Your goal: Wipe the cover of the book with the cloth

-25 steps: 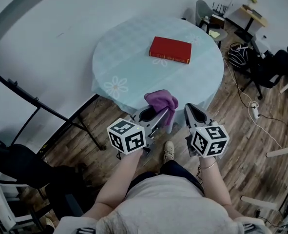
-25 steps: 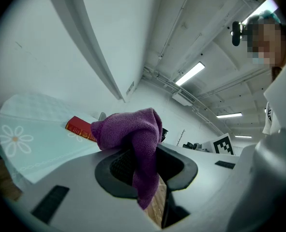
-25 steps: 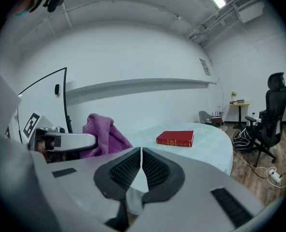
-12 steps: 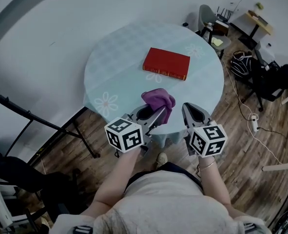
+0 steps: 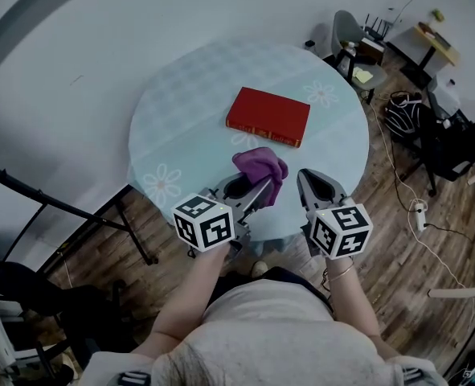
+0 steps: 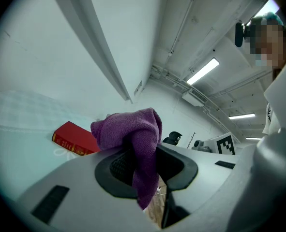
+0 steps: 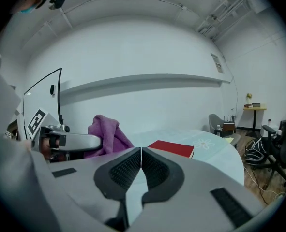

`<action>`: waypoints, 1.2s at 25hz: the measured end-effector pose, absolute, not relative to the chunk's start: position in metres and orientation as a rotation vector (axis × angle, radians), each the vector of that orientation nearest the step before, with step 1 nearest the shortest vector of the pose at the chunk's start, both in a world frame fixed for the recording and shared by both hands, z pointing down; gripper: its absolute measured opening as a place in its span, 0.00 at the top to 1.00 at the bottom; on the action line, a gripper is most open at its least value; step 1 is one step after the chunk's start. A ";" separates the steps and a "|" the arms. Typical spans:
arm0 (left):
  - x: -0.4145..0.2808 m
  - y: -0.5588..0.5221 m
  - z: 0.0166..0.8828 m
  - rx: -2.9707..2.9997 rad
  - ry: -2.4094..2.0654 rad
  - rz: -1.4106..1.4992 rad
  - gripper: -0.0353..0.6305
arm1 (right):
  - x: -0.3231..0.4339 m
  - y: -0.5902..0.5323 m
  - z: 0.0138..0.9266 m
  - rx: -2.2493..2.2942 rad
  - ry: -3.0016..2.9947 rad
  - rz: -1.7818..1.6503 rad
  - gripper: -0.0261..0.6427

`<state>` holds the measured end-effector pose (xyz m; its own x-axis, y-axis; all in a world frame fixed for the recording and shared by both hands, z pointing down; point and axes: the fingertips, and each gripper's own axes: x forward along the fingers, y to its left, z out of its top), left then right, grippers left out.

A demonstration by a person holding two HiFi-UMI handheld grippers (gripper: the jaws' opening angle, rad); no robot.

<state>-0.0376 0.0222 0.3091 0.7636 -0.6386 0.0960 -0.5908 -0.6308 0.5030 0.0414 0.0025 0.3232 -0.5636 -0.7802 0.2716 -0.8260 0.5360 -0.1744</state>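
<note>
We hold the left gripper [image 5: 251, 190] over the near edge of the round table [image 5: 189, 111], and its jaws are clamped on a purple cloth [image 5: 261, 166]. In the left gripper view the cloth bunches above the dark pads and a tail of it hangs down between them. Our right gripper [image 5: 311, 185] sits just beside the left one at about the same height. In the right gripper view its jaws are pressed together with nothing between them. The red book [image 5: 268, 117] lies flat and closed near the middle of the table, cover up, with its spine side turned toward us. It is apart from the cloth and from both grippers. The table has a pale blue covering with white flower prints. Past its far right edge stands a grey chair [image 5: 346, 26], and a black office chair [image 5: 462, 139] stands farther right on the wooden floor [image 5: 398, 240].
</note>
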 end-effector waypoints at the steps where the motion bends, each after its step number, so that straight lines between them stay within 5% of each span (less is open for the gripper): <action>1: -0.034 0.020 0.310 2.440 -0.920 -0.121 0.78 | 0.044 0.001 0.324 1.376 -2.609 0.426 0.93; 30: -0.025 -0.038 0.326 2.396 -0.862 -0.077 0.78 | 0.066 -0.053 0.348 1.461 -2.547 0.551 0.93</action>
